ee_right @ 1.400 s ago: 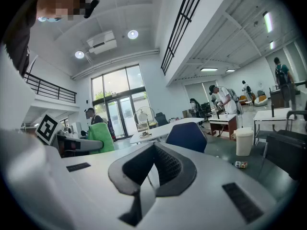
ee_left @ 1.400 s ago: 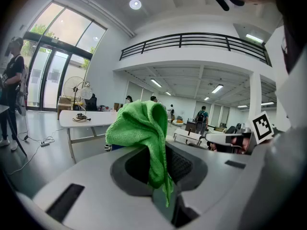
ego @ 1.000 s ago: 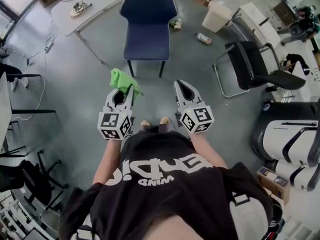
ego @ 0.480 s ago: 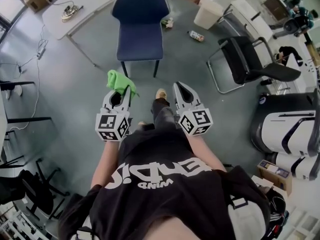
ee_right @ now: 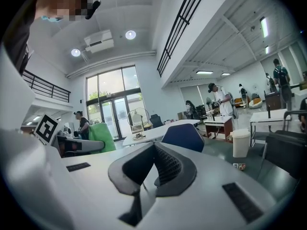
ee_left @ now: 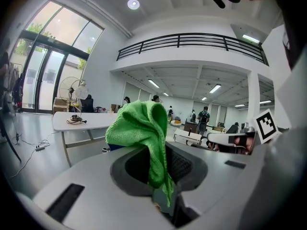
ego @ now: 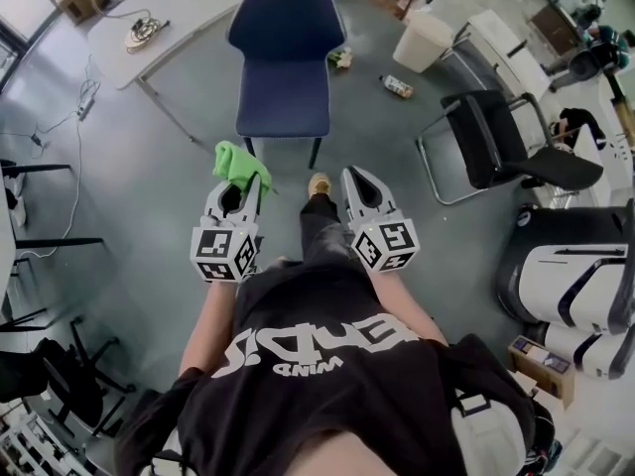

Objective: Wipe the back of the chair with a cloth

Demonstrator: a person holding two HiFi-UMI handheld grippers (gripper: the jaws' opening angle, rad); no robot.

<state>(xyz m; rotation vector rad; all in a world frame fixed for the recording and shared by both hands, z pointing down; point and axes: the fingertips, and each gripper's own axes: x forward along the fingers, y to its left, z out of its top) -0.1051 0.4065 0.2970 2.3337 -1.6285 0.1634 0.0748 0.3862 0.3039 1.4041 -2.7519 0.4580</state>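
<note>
Left gripper (ego: 242, 180): held low in front of the person's body, marker cube at its rear; jaws clamped on the green cloth
Green cloth (ego: 238, 162): bunched, pinched between the left gripper's jaws; most of it heaped above and past the jaw tips, one fold hanging down between them in the left gripper view
Right gripper (ego: 355, 175): level with the left one and apart from it; jaws drawn together, nothing between them
Blue chair (ego: 284, 92): stands on the floor straight ahead of both grippers, seat toward the person; touched by neither gripper
Chair back (ego: 288, 16): on the chair's far side, upright, dark blue; well apart from the cloth; seen past the right gripper's jaw tips in the right gripper view
Floor (ego: 149, 196): grey, smooth
White table (ego: 189, 3): behind the blue chair and to its left; a small tangled item lies on it, too small to identify
Black chair (ego: 501, 142): metal-framed, right of the blue chair and well apart from it
White bin (ego: 425, 36): on the floor, right of the chair back, beyond the black chair
Bottle (ego: 399, 86): lying on its side on the floor between the blue chair and the black chair
Shoe (ego: 318, 183): the person's, set forward between the two grippers
</note>
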